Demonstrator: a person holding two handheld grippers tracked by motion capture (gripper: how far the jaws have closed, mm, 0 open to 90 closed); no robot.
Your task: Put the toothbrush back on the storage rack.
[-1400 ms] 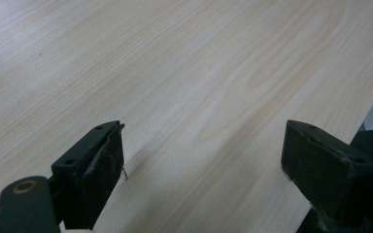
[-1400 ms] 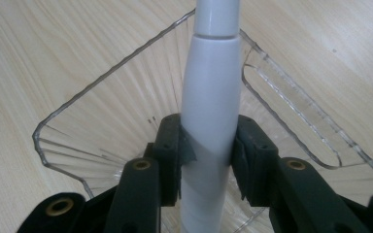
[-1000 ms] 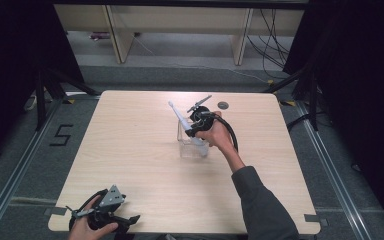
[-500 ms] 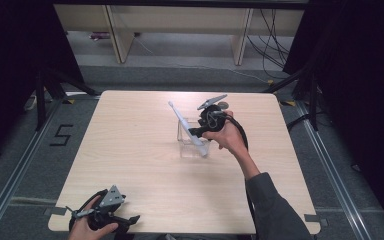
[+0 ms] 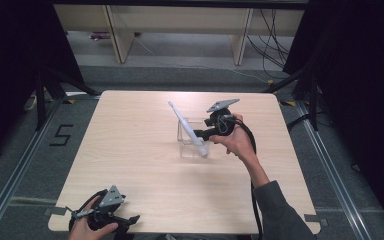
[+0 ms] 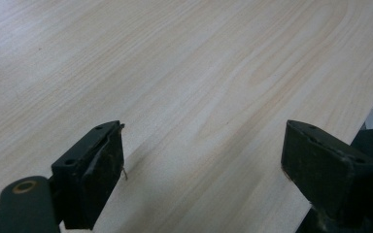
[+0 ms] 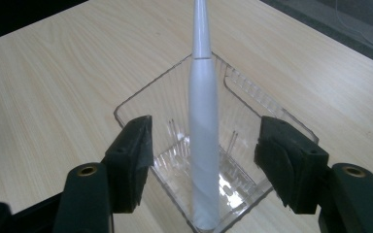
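Observation:
A white electric toothbrush (image 5: 186, 126) (image 7: 204, 121) leans in a clear plastic container (image 5: 194, 120) (image 7: 141, 97) at the middle of the table, its head up and to the far left. My right gripper (image 5: 201, 135) (image 7: 204, 155) sits just right of the container. Its jaws have just been opening and stand apart on either side of the handle, with the pads off it. My left gripper (image 5: 126, 222) (image 6: 201, 165) rests open at the table's near left corner, with bare wood between its jaws.
The light wooden table (image 5: 140, 150) (image 6: 199, 73) has free room all round the container. Its near edge runs just beside the left gripper. Shelf legs (image 5: 117, 35) and cables (image 5: 275, 30) lie on the floor beyond the far edge.
The right gripper has let go of the toothbrush, spread its jaws and drawn back to the right. The toothbrush stays leaning in the container. The left hand has not moved.

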